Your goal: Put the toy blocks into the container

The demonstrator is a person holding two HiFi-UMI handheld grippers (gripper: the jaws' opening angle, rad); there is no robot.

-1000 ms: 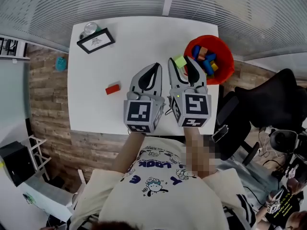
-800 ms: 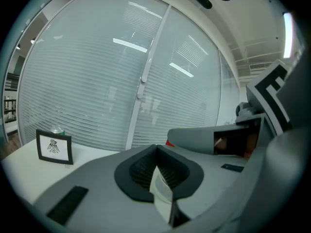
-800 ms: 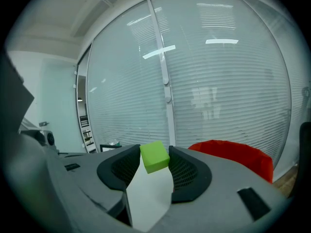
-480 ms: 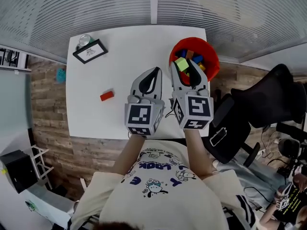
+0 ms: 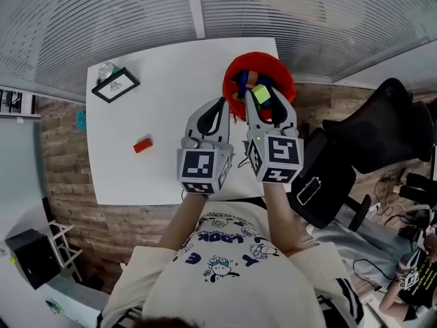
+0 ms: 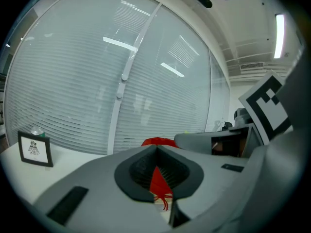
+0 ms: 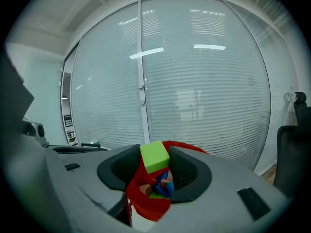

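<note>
My right gripper (image 5: pixel 262 92) is shut on a lime green block (image 5: pixel 261 93), holding it over the near side of the red container (image 5: pixel 281 74). In the right gripper view the green block (image 7: pixel 154 156) sits between the pads at the jaw tips, above the red container (image 7: pixel 148 205) with several coloured blocks inside. My left gripper (image 5: pixel 221 104) hovers just left of the container, shut, with nothing in it. Its view shows the fingertips (image 6: pixel 156 148) meeting and the red container (image 6: pixel 158 178) behind them. A red block (image 5: pixel 143 145) lies on the white table (image 5: pixel 171 67) to the left.
A small framed picture (image 5: pixel 114 85) and a clear glass object (image 5: pixel 104 69) stand at the table's far left corner. A black office chair (image 5: pixel 369 149) stands right of the table. Blinds cover the window behind the table.
Both grippers have moved forward and to the right towards the container. The green block, held short of the rim before, now hangs over the container's inside.
</note>
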